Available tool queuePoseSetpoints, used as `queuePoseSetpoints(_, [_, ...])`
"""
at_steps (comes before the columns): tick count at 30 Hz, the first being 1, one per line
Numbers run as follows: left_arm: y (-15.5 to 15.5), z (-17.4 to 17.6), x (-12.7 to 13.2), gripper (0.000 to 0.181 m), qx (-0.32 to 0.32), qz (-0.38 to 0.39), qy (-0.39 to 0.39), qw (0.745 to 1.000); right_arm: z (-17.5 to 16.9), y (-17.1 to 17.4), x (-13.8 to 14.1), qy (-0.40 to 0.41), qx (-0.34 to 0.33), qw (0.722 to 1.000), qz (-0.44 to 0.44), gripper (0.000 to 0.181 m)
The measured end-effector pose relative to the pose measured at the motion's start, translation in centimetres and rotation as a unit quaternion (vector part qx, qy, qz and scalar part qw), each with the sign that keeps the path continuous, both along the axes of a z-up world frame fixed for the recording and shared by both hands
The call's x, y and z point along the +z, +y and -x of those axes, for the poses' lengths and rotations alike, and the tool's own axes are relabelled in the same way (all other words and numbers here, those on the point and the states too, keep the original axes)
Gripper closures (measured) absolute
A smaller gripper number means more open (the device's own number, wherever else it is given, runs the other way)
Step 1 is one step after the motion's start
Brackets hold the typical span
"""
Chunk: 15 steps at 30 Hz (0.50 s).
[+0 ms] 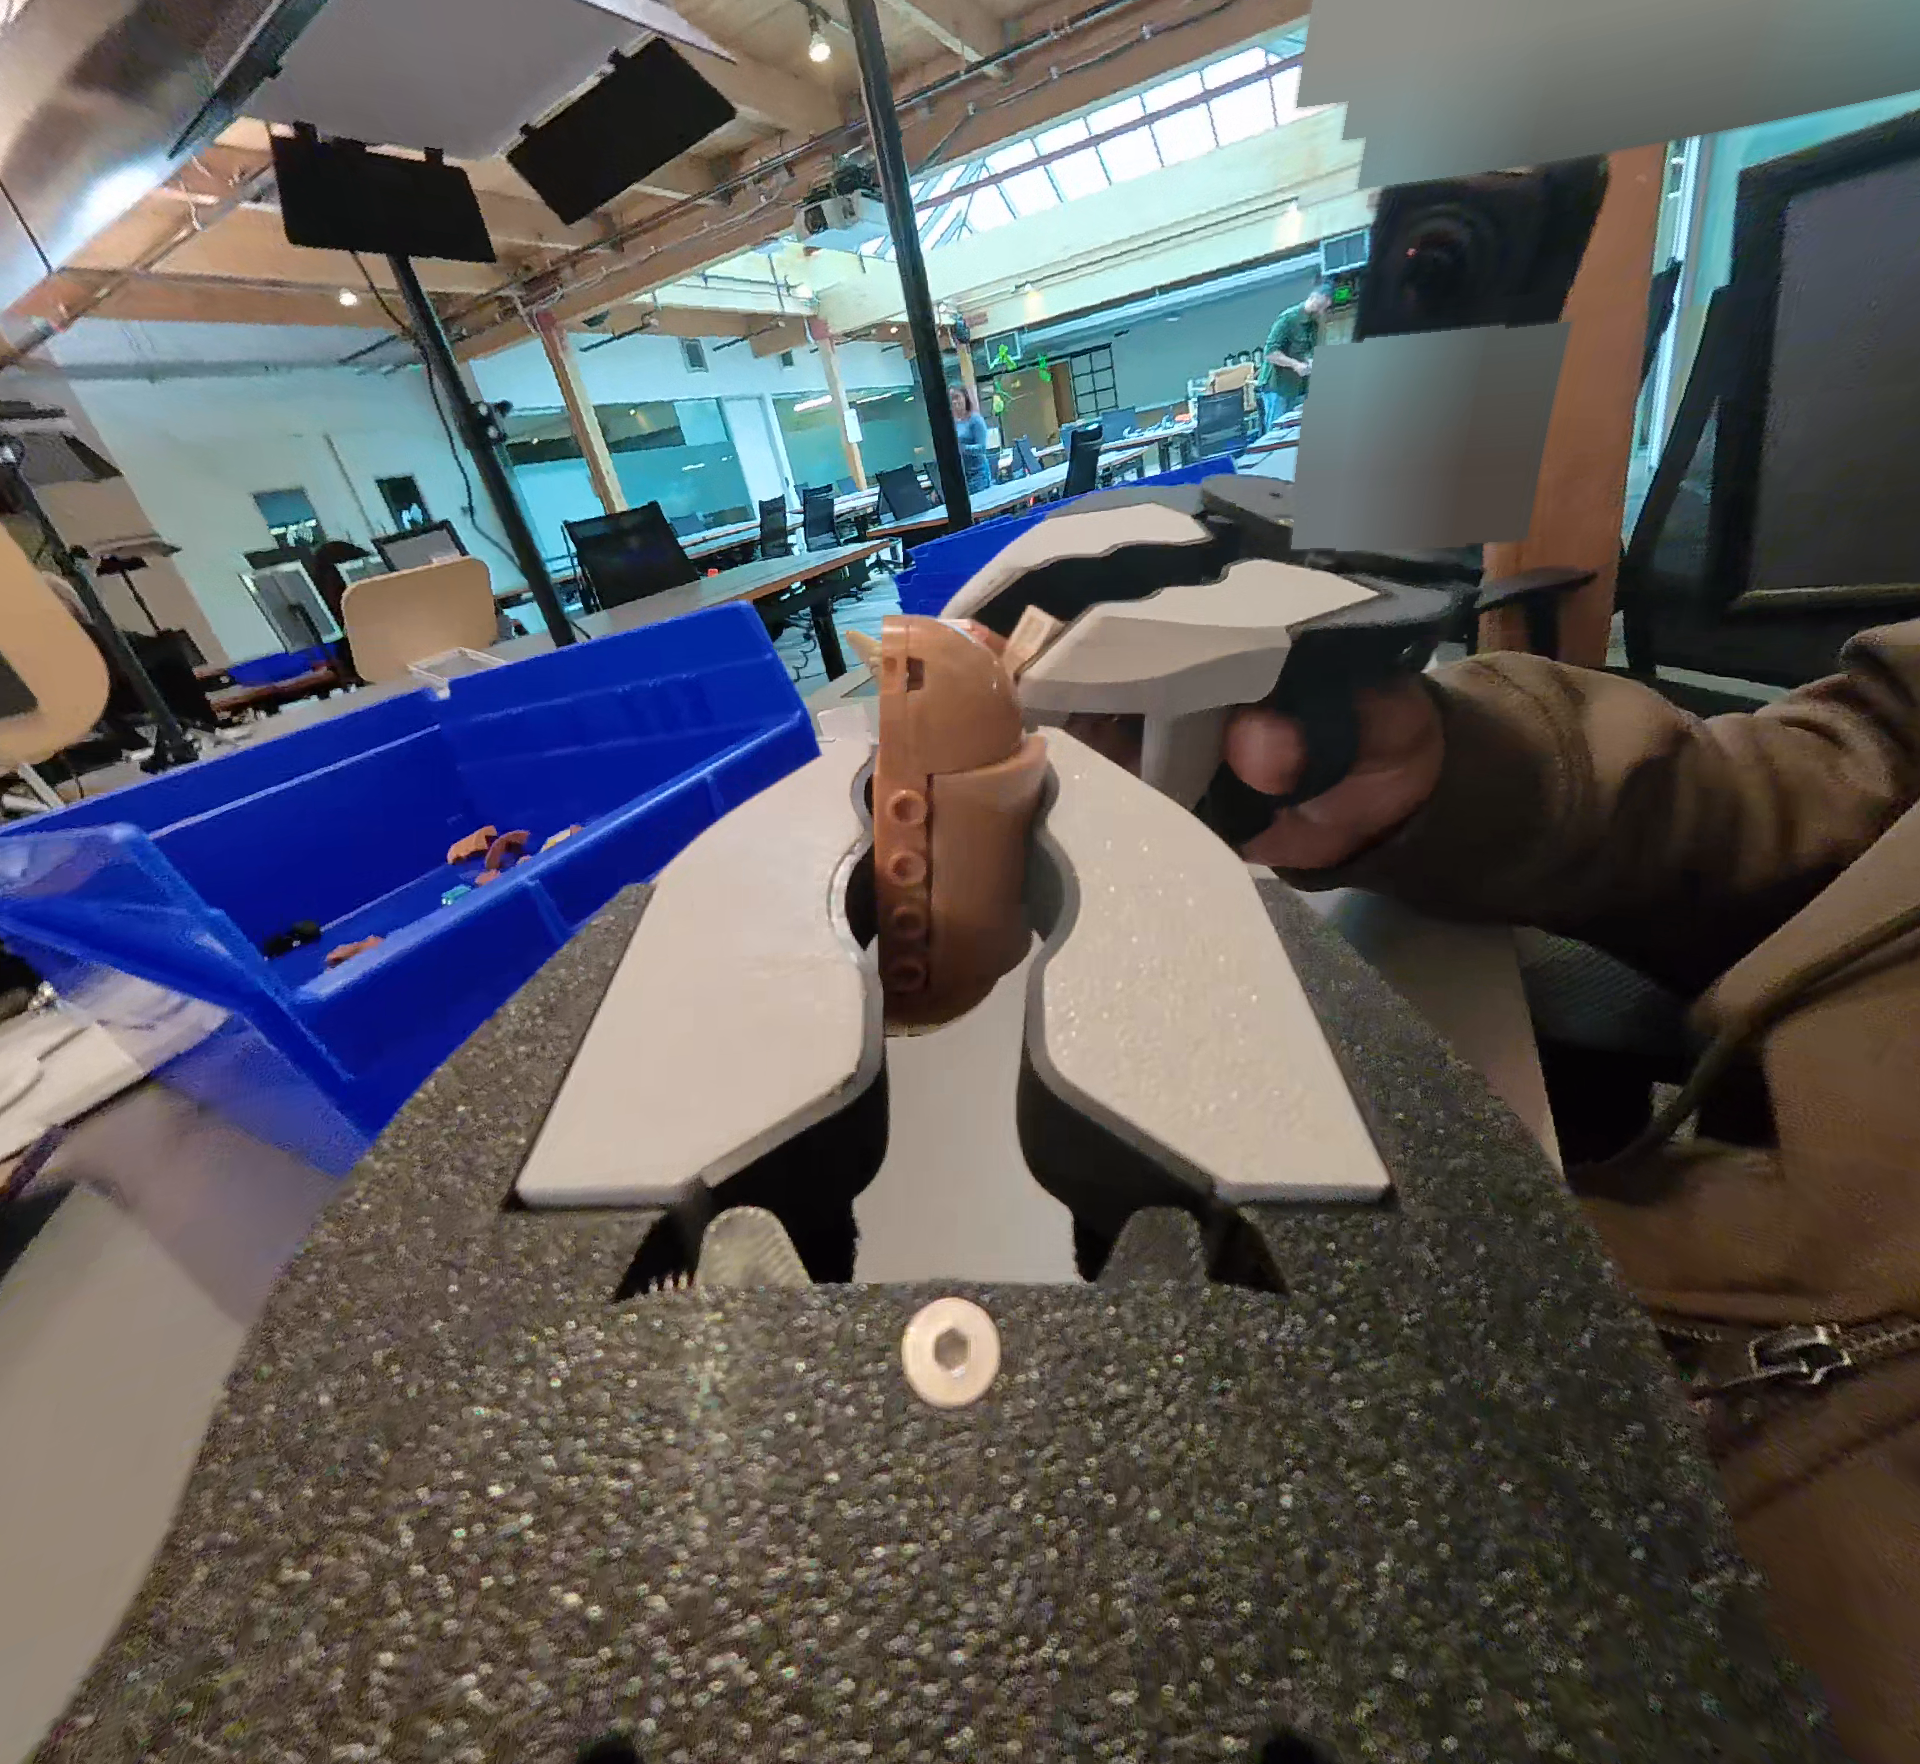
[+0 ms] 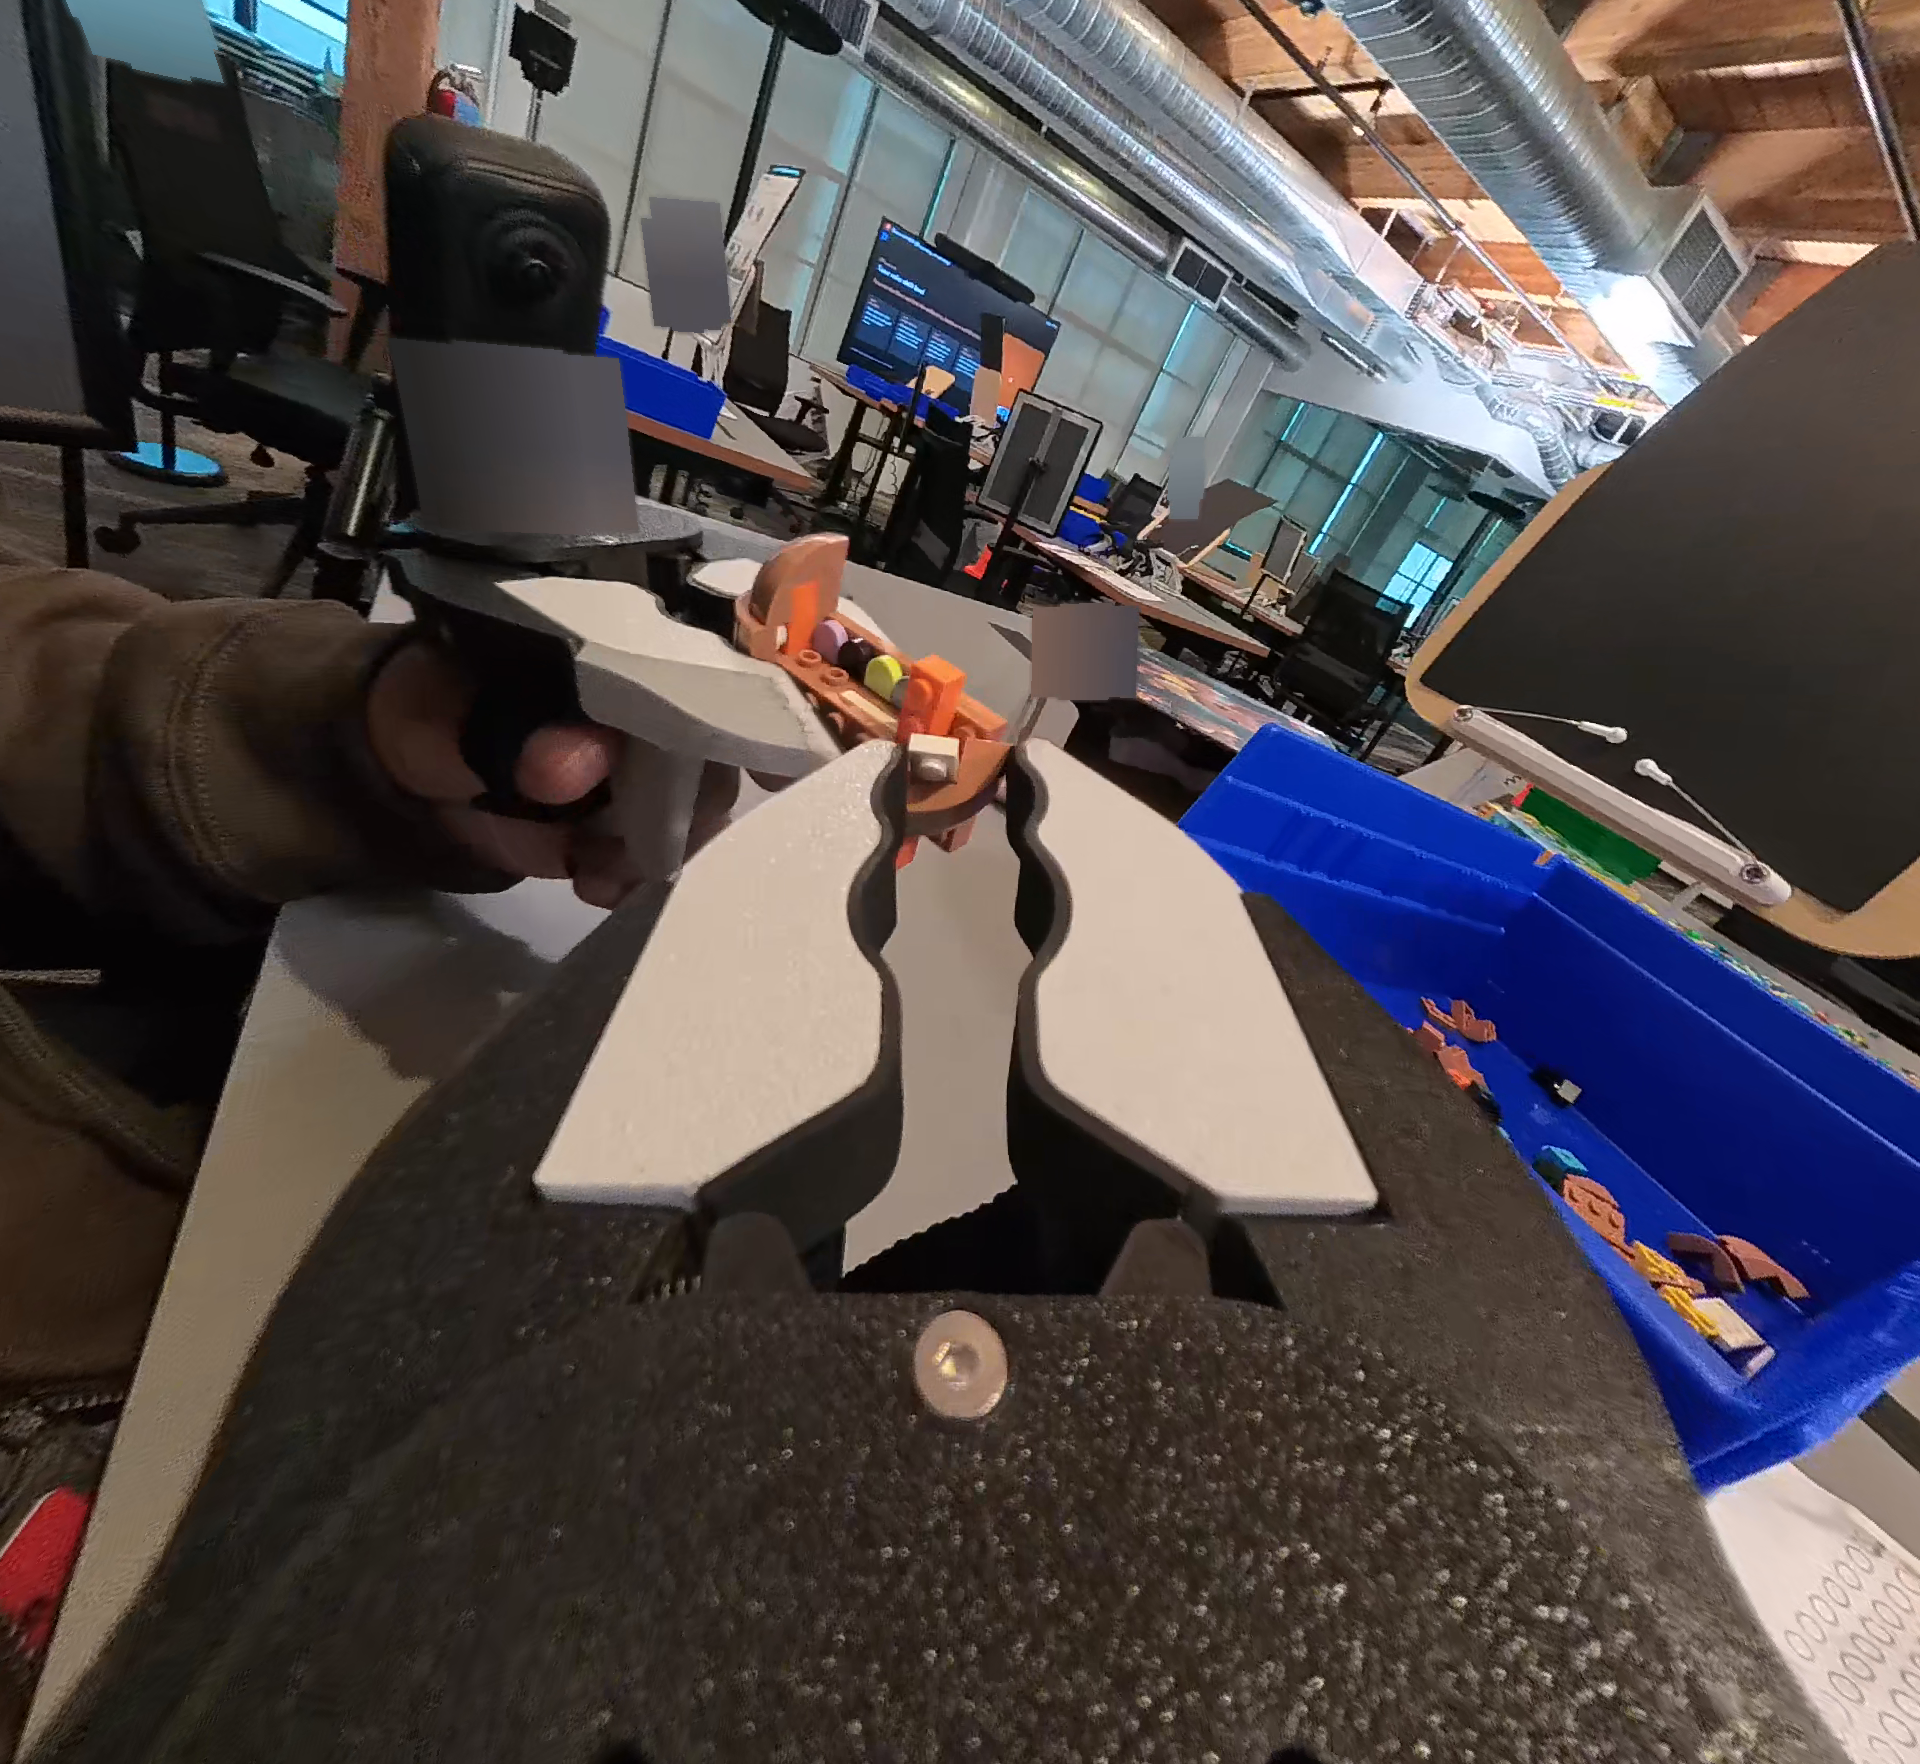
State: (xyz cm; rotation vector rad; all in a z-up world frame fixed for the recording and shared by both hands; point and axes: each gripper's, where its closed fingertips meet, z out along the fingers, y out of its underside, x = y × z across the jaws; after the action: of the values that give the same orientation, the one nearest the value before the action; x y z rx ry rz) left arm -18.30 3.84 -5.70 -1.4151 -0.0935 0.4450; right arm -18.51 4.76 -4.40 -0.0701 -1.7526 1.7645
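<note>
Fingers of the left gripper [image 1: 951, 841] pinch a brown toy-brick model [image 1: 940, 841] between their grey pads, narrow and closed on its curved hull, which stands on edge with a row of round holes facing the camera. Held well above the grey table [image 2: 343, 1018], the model shows in the right wrist view as a small boat shape [image 2: 883, 686] carrying an orange brick, a yellow round piece, a dark one and a lilac one, with a small tan brick [image 2: 932, 758] at the near end.

The right gripper [image 2: 951, 769] meets that near end: its two grey fingers [image 2: 769, 966] stand a little apart, with the tan brick and the tip of the hull between their tips. Whether they press on the piece or merely flank it I cannot tell.

Each gripper is held by a hand [image 1: 1320, 779] in a brown sleeve, with a black camera [image 2: 499, 239] mounted on top. Blue plastic bins [image 1: 436, 841] sit beside on the table, with loose brown, orange and black bricks [image 2: 1704, 1267] scattered inside.

A lit screen [image 2: 935, 312] stands farther back in the room; the bins and grippers bear no readable marks.
</note>
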Motion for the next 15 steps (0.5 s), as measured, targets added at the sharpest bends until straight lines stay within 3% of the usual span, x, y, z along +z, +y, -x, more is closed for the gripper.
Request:
queuePoseSetpoints(3, [0.0,1.0,-1.2,0.157,0.006,0.019,-0.052,0.998,0.1,0.1,0.1,0.004,-0.005,1.0,0.003,0.163])
queuePoseSetpoints(5, [0.3,2.2,-4.3,0.157,0.013,0.086,-0.134,0.987,0.1,0.2,0.1,0.007,-0.011,1.0,0.0,0.163])
queuePoseSetpoints(8, [0.4,2.1,-10.1,0.157,-0.007,0.233,-0.269,0.935,0.6,0.2,-0.4,0.018,-0.033,0.999,-0.021,0.163])
queuePoseSetpoints(13, [-0.5,3.3,-12.4,0.154,0.025,0.311,-0.285,0.906,2.2,0.2,-2.1,0.079,-0.125,0.983,-0.112,0.163])
queuePoseSetpoints(15, [-0.9,4.2,-12.6,0.136,0.042,0.313,-0.292,0.903,2.9,0.3,-2.8,0.103,-0.163,0.969,-0.151,0.163])
